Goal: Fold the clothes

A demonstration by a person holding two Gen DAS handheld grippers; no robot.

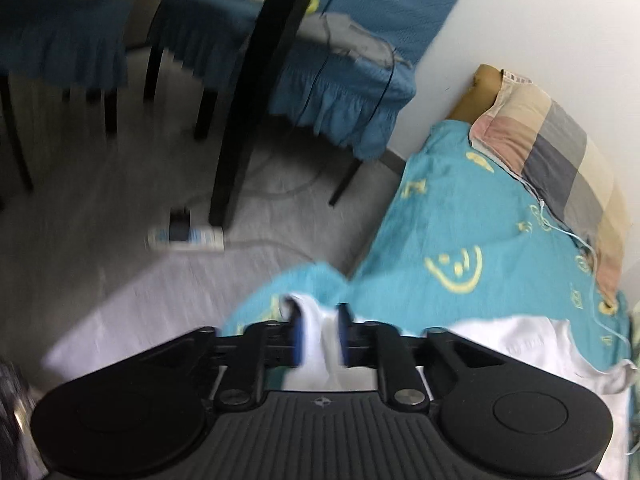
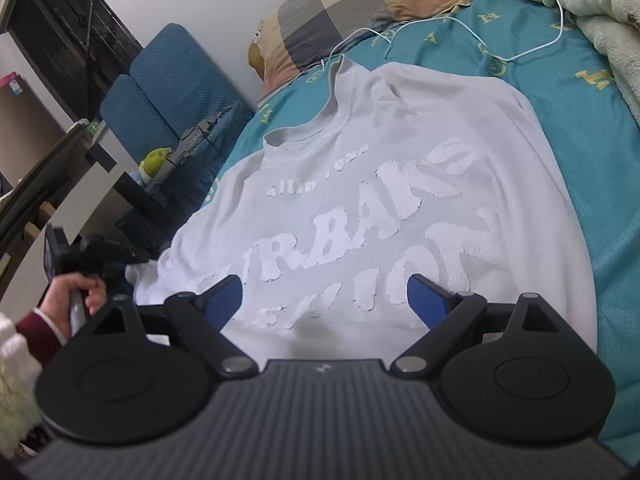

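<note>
A white sweatshirt (image 2: 380, 184) with raised white lettering lies front up on a teal bed sheet (image 2: 600, 152), collar toward the pillow. My right gripper (image 2: 326, 300) hovers open over its lower hem, blue pads wide apart, nothing between them. In the left wrist view my left gripper (image 1: 320, 334) is shut on a bunched white sleeve end (image 1: 316, 320) at the bed's left edge; more of the sweatshirt (image 1: 528, 344) trails to the right. The right wrist view shows a hand (image 2: 72, 300) holding the left gripper beside that sleeve (image 2: 140, 276).
A checked pillow (image 2: 352, 12) lies at the head of the bed by the wall, with a white cable (image 2: 460, 24) on the sheet and a cream blanket (image 2: 592, 8) at the right. Off the bed's left side stand blue-covered chairs (image 1: 344, 80), a black table leg (image 1: 248, 112) and a power strip (image 1: 186, 236).
</note>
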